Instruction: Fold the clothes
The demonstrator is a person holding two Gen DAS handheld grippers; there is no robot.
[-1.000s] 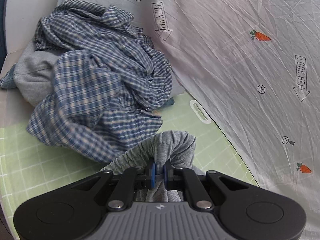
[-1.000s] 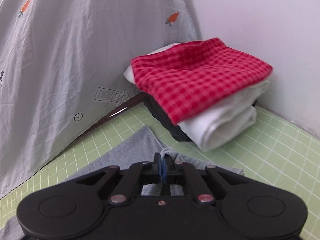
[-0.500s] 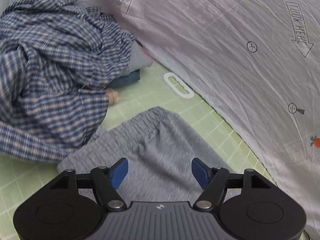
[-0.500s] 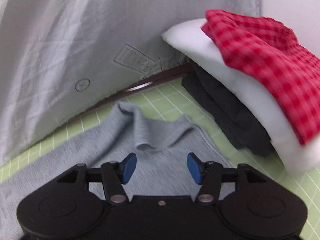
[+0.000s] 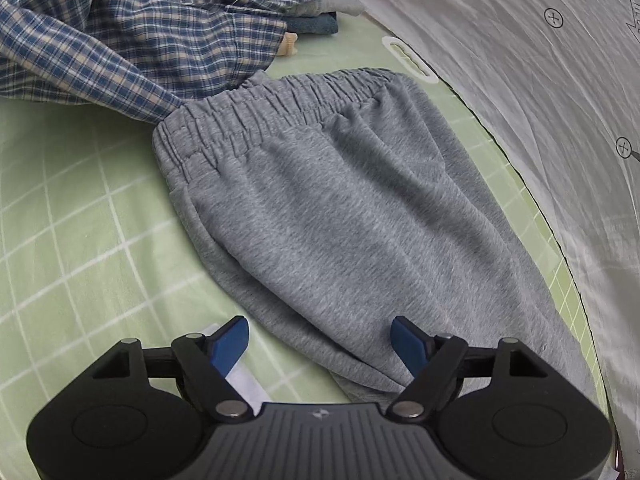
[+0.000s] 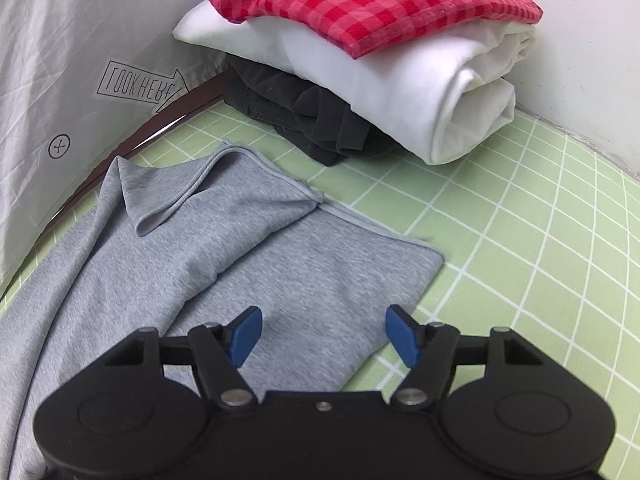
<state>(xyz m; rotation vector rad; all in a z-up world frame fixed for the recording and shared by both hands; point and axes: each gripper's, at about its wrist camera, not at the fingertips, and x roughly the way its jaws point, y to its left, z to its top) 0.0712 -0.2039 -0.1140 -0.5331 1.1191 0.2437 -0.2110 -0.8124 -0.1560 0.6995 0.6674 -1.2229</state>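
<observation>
Grey sweatpants (image 5: 328,208) lie flat on the green grid mat (image 5: 72,240), with the elastic waistband (image 5: 256,112) at the far end in the left wrist view. My left gripper (image 5: 320,340) hovers open over the near edge of the pants, nothing between its blue pads. The right wrist view shows the leg end of the grey pants (image 6: 248,248), its upper hem (image 6: 184,192) rumpled and folded back. My right gripper (image 6: 323,334) is open just above that cloth and holds nothing.
A crumpled blue plaid shirt (image 5: 132,24) lies on a pile touching the waistband. A folded stack (image 6: 360,64) of red check, white and dark garments sits near the wall corner. A grey printed sheet (image 5: 540,80) hangs along the mat's far edge. A white tag (image 5: 244,384) lies under the left gripper.
Both grippers were shut on the grey pants a second ago; they let go, opened, and drew back. The pants now lie spread on the mat.
</observation>
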